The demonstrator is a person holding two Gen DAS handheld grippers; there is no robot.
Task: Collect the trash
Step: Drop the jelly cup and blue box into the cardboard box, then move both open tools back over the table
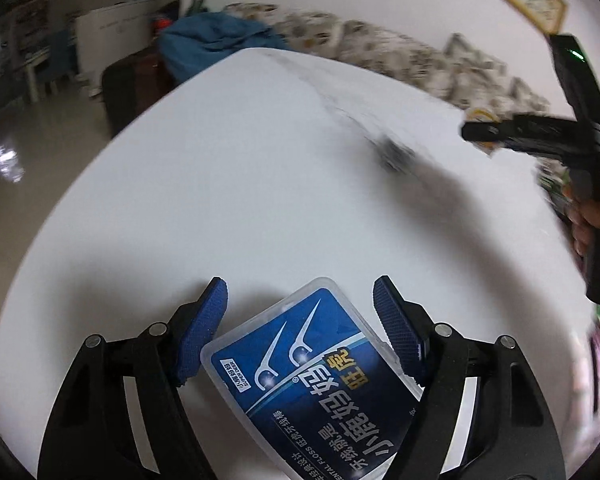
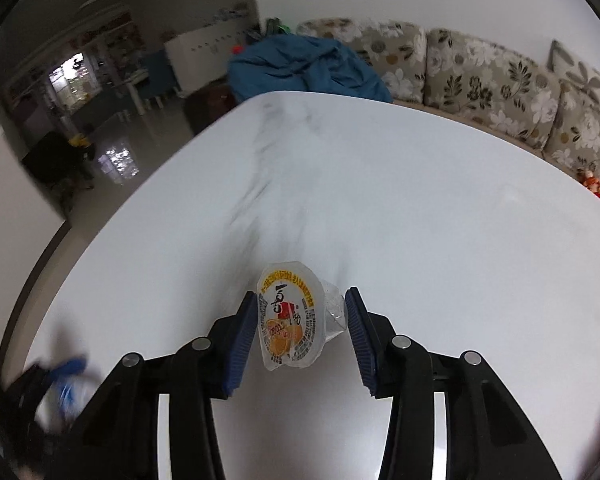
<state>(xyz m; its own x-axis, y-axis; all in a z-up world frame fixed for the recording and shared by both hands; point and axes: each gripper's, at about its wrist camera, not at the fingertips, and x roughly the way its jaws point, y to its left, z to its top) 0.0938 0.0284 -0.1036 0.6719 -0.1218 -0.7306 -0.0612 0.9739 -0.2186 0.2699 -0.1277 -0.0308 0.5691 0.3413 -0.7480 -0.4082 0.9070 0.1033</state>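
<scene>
Left tongs (image 1: pixel 300 320) sit unclenched astride the floss box (image 1: pixel 308 376), flat on the worktop (image 1: pixel 220 184), pads not visibly pressing; it looks a stiff, light, slick plastic case, so I'd pinch the long edges. Right tongs (image 2: pixel 302 336) are clamped on the jelly cup (image 2: pixel 290 320) above the worktop: thin-walled, crushable, best held gently by its sides. Sofa (image 2: pixel 480 76) lies beyond.
</scene>
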